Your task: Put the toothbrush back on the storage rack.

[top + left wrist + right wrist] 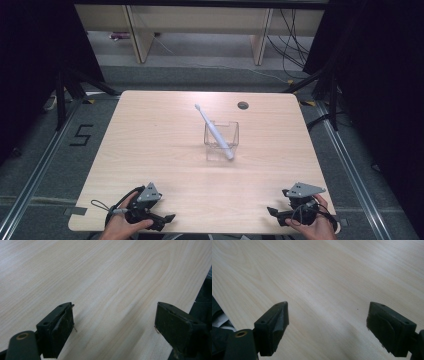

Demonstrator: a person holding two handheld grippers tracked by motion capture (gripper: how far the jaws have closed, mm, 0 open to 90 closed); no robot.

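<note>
A pale wood-grain table takes up the middle of the high view, with a dark round grommet hole near its far edge. A little beyond the table's centre stands a clear, square-sided plastic cup, upright. A white toothbrush stands slanted in this cup: its thick handle end rests low at the cup's near right side, and its slim head sticks out over the far left rim, so its long axis runs from near right to far left.

At the near edge, a hand holds each tool. The left gripper lies by the near left corner, with its jaws pointing toward the right. The right gripper lies by the near right corner, with its jaws pointing toward the left. In the left gripper view the left gripper has its jaws spread wide over bare table, grasping nothing; in the right gripper view the right gripper is likewise released and empty.

The cup and toothbrush lie ahead of both grippers and well apart from them, roughly between the two. The right gripper looks slightly nearer, and the handle end leans toward its side, which would likely favour that hand for a reach.
</note>
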